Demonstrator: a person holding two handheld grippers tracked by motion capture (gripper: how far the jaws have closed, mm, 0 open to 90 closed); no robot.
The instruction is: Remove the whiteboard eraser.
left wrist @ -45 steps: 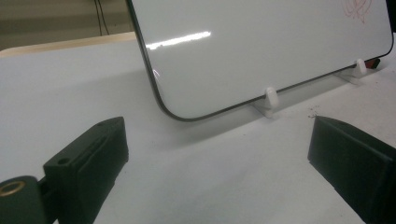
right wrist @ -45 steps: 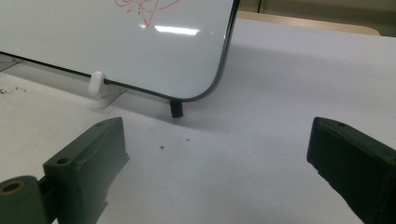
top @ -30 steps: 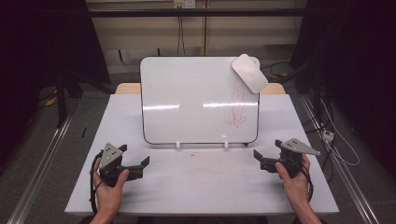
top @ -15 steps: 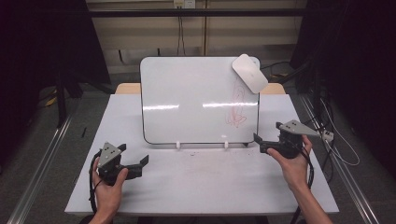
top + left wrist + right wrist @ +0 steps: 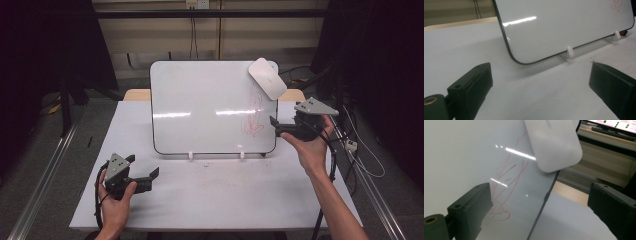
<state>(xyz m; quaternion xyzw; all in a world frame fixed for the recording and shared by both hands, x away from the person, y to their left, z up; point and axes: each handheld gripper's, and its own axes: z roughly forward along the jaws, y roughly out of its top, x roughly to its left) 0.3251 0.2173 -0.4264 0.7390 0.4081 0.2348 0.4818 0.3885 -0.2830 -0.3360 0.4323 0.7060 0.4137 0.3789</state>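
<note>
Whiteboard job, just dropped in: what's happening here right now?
A person holds a gripper in each hand at a white table. The right gripper is raised at the right edge of the propped whiteboard, jaws open, close to the red scribble and below the white eraser stuck at the board's top right corner. It holds nothing. The left gripper sits low over the table in front of the board, jaws open and empty. The scribble is unwiped.

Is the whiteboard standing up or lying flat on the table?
Standing up. The whiteboard leans back a little on two small white feet on the table, with red scribbles on it.
</note>
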